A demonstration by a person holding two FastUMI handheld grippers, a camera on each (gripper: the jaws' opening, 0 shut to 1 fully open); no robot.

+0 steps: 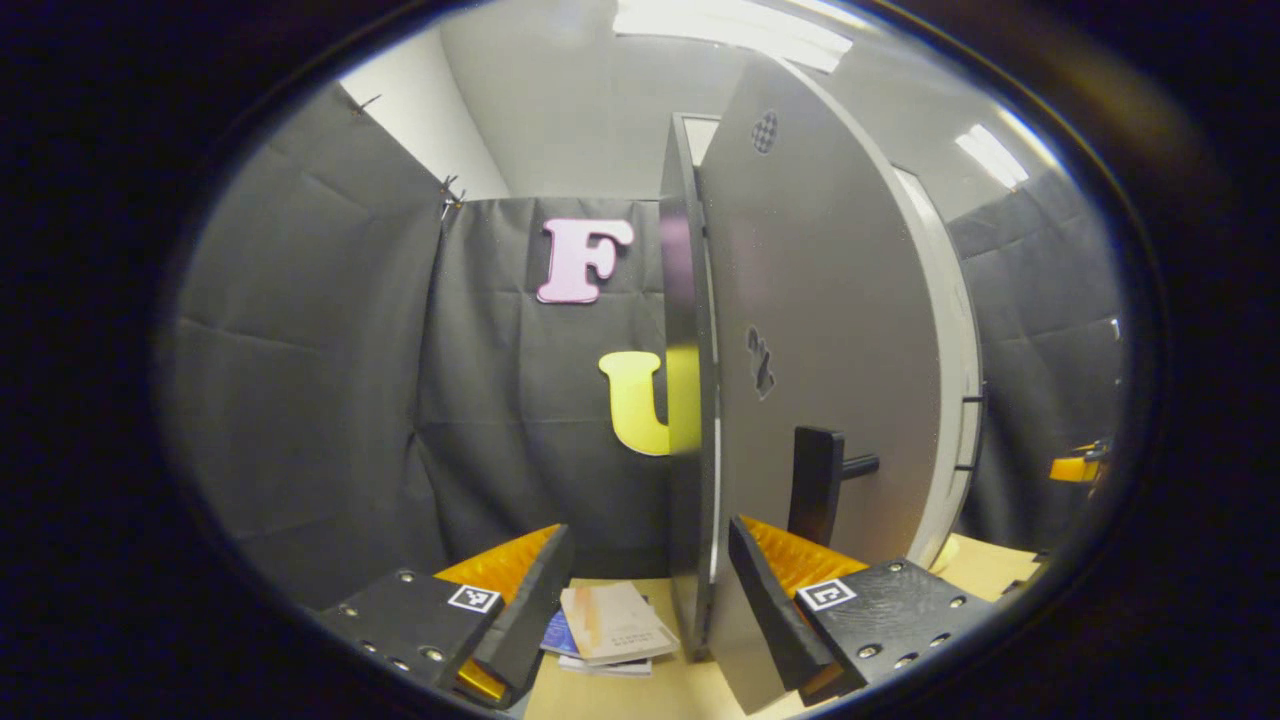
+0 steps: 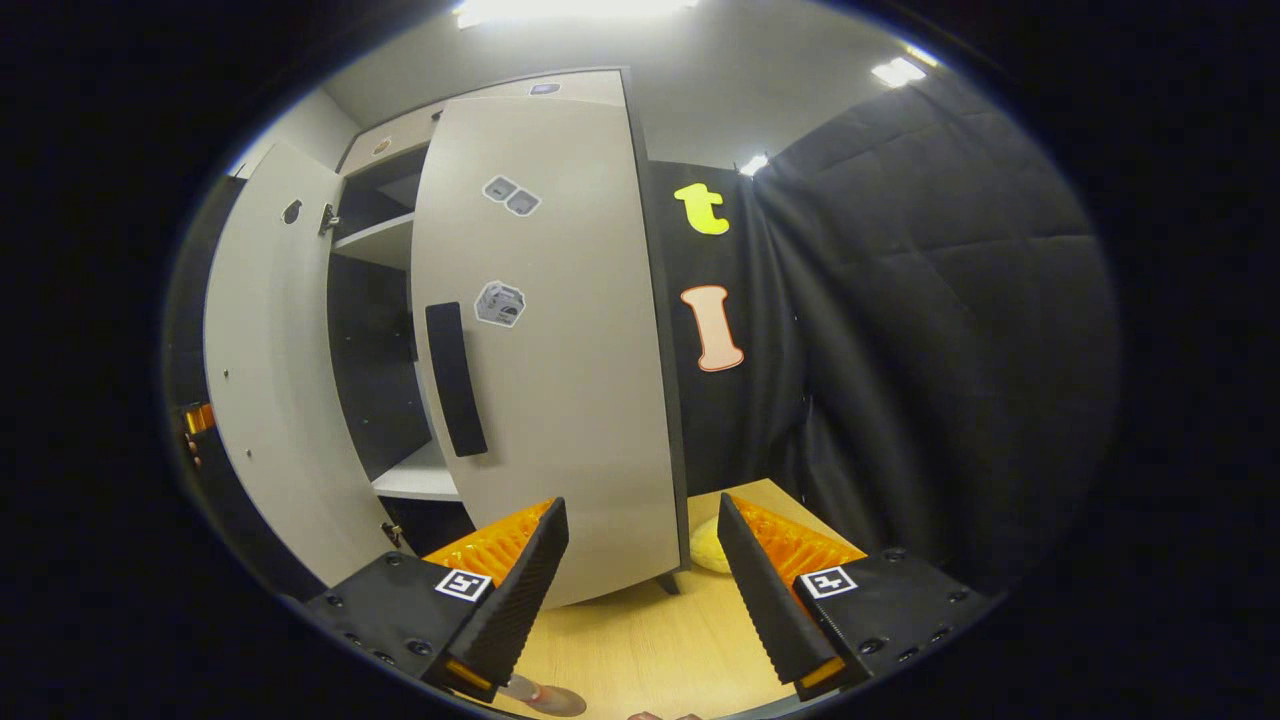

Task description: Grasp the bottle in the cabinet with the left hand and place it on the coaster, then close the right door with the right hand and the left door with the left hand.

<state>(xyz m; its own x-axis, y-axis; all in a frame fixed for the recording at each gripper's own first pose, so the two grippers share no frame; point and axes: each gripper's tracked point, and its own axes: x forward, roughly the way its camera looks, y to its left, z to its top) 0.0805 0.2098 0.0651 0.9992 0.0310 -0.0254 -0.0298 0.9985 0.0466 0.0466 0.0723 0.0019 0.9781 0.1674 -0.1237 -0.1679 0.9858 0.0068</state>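
Fingers of the left gripper [image 1: 645, 600] are spread wide and empty, the left door [image 1: 820, 340] edge-on just ahead between them. Right gripper [image 2: 640, 590] fingers are likewise parted and empty before the nearly shut right door [image 2: 550, 340]. A possible bottle [image 2: 545, 697] is glimpsed below them. Door-closing is judged in hand; a push on the left door's face is called for.

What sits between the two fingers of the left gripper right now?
In the left gripper view, the edge of the left door stands between the open left gripper's fingers, not yet touched, with some booklets lying on the wooden table below.
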